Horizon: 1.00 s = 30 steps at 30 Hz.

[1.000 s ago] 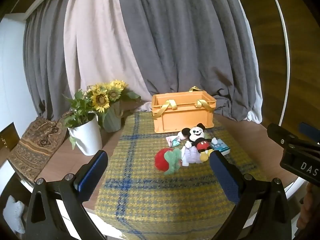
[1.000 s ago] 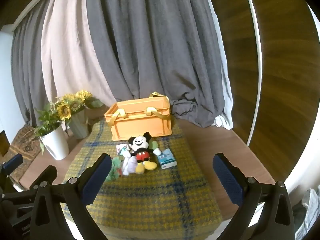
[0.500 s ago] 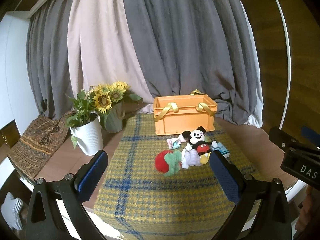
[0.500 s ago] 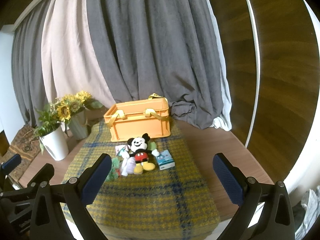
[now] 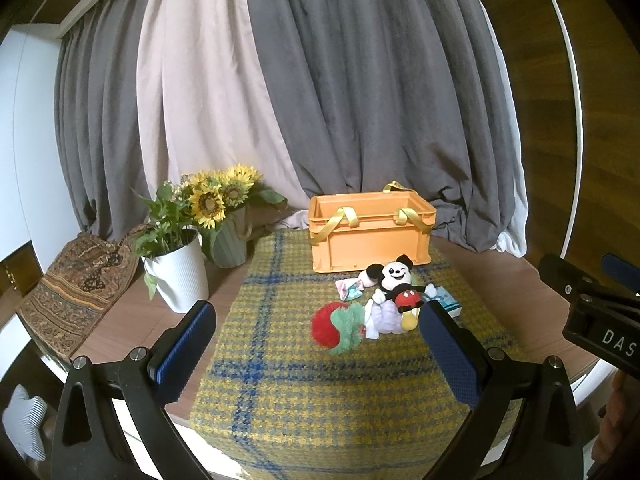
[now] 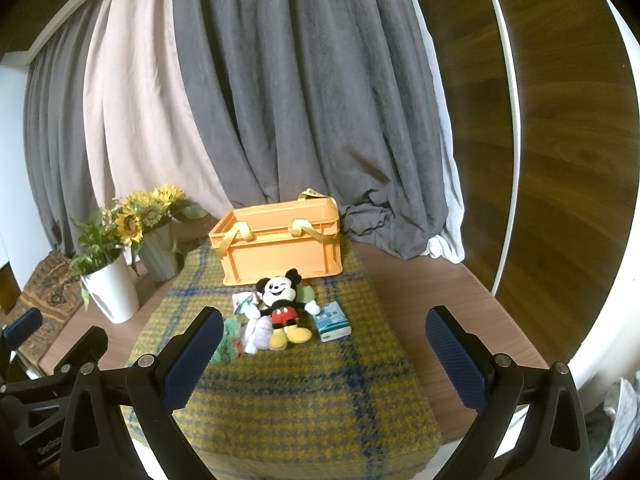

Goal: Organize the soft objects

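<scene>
Grey and pale curtains back a round wooden table [image 5: 120, 320] with a yellow-blue plaid mat [image 5: 288, 364]. Compared with a second ago both views sit slightly higher and farther back, nothing on the mat moved; sorting not started. Mickey plush [image 5: 398, 286], red-green strawberry plush [image 5: 334, 326], pale cloth bundle [image 5: 382, 316] and tissue pack [image 6: 331, 320] lie clustered just before the orange crate [image 5: 370, 232], whose inside is hidden. Left gripper [image 5: 316, 354] and right gripper [image 6: 320, 364] spread wide, empty, touching nothing.
</scene>
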### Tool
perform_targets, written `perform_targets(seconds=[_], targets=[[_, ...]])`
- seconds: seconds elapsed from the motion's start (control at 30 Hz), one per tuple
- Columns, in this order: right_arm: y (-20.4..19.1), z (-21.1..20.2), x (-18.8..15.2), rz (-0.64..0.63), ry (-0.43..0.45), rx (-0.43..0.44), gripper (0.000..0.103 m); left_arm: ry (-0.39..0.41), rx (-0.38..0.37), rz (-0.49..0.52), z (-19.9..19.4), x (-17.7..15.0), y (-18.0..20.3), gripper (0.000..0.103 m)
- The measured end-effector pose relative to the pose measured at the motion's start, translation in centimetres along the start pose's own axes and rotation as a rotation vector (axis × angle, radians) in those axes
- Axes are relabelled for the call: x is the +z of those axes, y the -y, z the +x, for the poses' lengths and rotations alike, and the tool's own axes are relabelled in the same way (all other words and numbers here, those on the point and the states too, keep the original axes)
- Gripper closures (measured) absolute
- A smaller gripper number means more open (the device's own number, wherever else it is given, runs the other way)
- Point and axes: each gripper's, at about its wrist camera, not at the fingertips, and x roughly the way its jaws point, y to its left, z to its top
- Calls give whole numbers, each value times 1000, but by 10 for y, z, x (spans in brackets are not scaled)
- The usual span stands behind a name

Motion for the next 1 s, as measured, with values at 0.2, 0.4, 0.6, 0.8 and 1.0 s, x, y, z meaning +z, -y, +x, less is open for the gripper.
perform_targets(seconds=[0.2, 0.4, 0.6, 0.8, 1.0], targets=[[0, 0, 1, 2, 0, 1, 1, 1, -1, 0, 0, -2, 0, 0], [0, 0, 0, 2, 1, -1, 1, 2, 0, 0, -1, -3, 0, 0], [2, 1, 0, 3, 0, 1, 1, 3, -1, 0, -1, -4, 0, 0], [3, 2, -1, 3, 2, 3, 1, 4, 0, -1, -1, -5, 1, 0], [3, 2, -1, 4, 2, 3, 1, 4, -2, -4, -1, -5, 0, 0]])
